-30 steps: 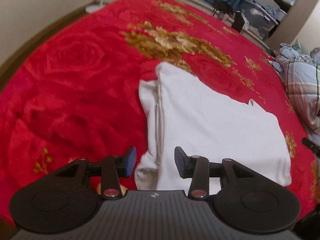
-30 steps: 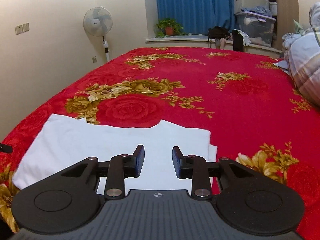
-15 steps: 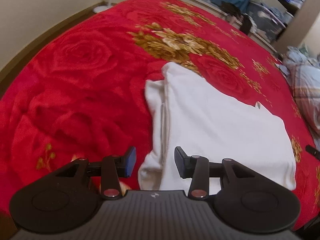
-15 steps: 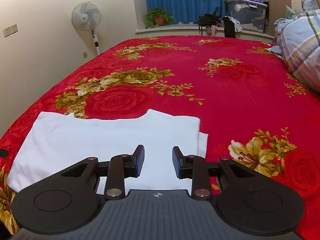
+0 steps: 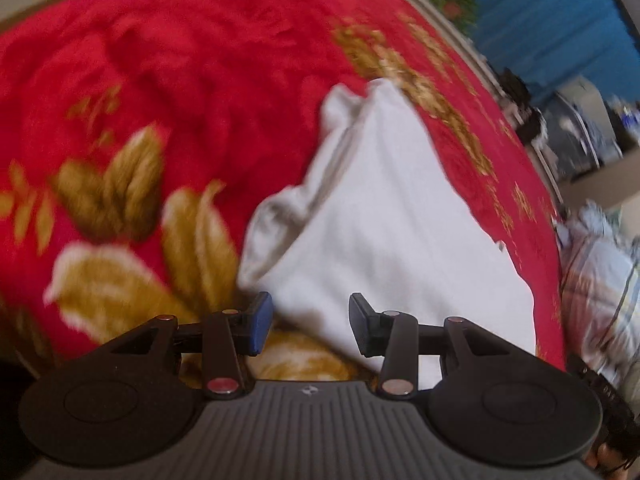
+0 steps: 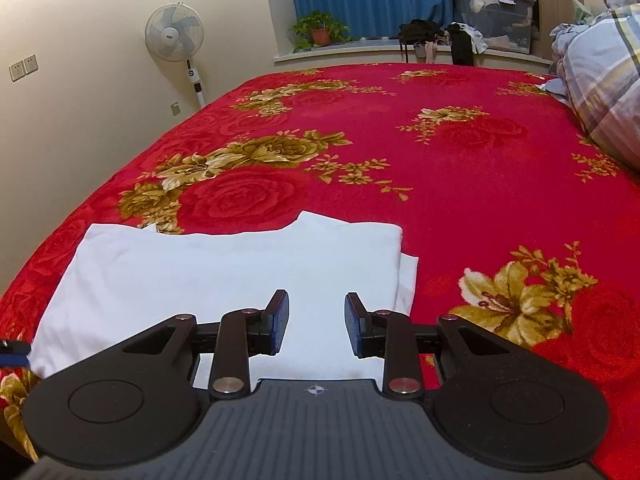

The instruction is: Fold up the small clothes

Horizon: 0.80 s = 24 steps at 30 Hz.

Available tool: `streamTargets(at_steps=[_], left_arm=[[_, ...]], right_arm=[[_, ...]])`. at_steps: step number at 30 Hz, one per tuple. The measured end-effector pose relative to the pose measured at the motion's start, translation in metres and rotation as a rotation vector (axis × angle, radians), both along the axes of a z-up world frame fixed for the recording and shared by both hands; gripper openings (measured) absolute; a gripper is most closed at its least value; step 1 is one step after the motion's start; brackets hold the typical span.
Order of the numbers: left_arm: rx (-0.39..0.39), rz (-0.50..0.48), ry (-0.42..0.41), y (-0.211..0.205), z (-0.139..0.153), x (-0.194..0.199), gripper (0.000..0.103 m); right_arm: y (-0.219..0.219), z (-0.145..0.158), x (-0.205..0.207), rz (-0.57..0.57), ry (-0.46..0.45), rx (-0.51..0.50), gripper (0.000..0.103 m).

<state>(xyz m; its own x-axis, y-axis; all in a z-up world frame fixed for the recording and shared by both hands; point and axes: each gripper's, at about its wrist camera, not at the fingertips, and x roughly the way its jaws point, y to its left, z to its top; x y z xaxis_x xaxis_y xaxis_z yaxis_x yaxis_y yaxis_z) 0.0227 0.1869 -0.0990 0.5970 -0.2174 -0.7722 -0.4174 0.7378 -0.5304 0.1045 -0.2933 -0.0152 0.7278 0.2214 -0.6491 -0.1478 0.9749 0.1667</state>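
A white folded garment (image 6: 224,272) lies flat on a red flowered blanket (image 6: 440,152). In the left wrist view the garment (image 5: 384,224) shows blurred, with a layered folded edge on its left side. My left gripper (image 5: 310,326) is open and empty, low over the garment's near corner. My right gripper (image 6: 316,322) is open and empty, just above the garment's near edge, toward its right end. A tip of the left gripper (image 6: 12,350) shows at the far left edge of the right wrist view.
A plaid quilt (image 6: 600,68) is heaped at the bed's right side. A standing fan (image 6: 176,40), a potted plant (image 6: 320,32) and storage boxes (image 6: 496,16) stand beyond the bed by the blue curtain. The bed's left edge drops off near the wall.
My left gripper has dropped down and swung toward the garment's near left corner, with motion blur. My right gripper has eased slightly forward over the garment. Both stay open.
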Motion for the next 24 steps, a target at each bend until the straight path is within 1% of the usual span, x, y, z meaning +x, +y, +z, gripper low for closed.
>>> streamTargets(at_steps=[3,5,9,10,13,17,18,19,20,23,24], left_arm=[[-0.058,0.040,0.020,0.009,-0.012,-0.003,0.054],[-0.076,0.070,0.013,0.014,-0.017,-0.001,0.054],[-0.106,0.112,-0.027,0.020,-0.025,0.005,0.054],[-0.106,0.115,-0.037,0.020,-0.026,0.007,0.056],[-0.088,0.119,-0.060,0.018,-0.026,0.013,0.057],[-0.028,0.106,-0.081,0.010,-0.021,0.020,0.057],[-0.009,0.100,-0.090,0.007,-0.019,0.019,0.049],[0.014,0.087,-0.106,0.005,-0.017,0.019,0.026],[0.039,0.064,-0.125,0.001,-0.012,0.019,0.015],[0.057,0.027,-0.183,-0.007,0.000,0.017,0.013],[0.057,0.019,-0.186,-0.009,0.001,0.018,0.014]], right_arm=[[0.001,0.002,0.001,0.008,-0.005,0.000,0.032],[0.002,0.003,0.001,0.008,-0.007,0.003,0.032],[0.000,0.005,0.003,0.003,-0.007,0.012,0.032],[0.000,0.006,0.004,0.001,-0.007,0.012,0.032],[-0.001,0.005,0.004,-0.003,-0.001,0.008,0.032],[-0.002,0.003,0.004,-0.008,0.008,0.001,0.032],[-0.003,0.002,0.004,-0.009,0.009,-0.002,0.032],[-0.002,0.002,0.005,-0.010,0.011,-0.004,0.032],[-0.003,0.002,0.005,-0.013,0.013,-0.007,0.032],[-0.005,0.001,0.006,-0.020,0.021,-0.011,0.032],[-0.005,0.000,0.005,-0.021,0.022,-0.012,0.032]])
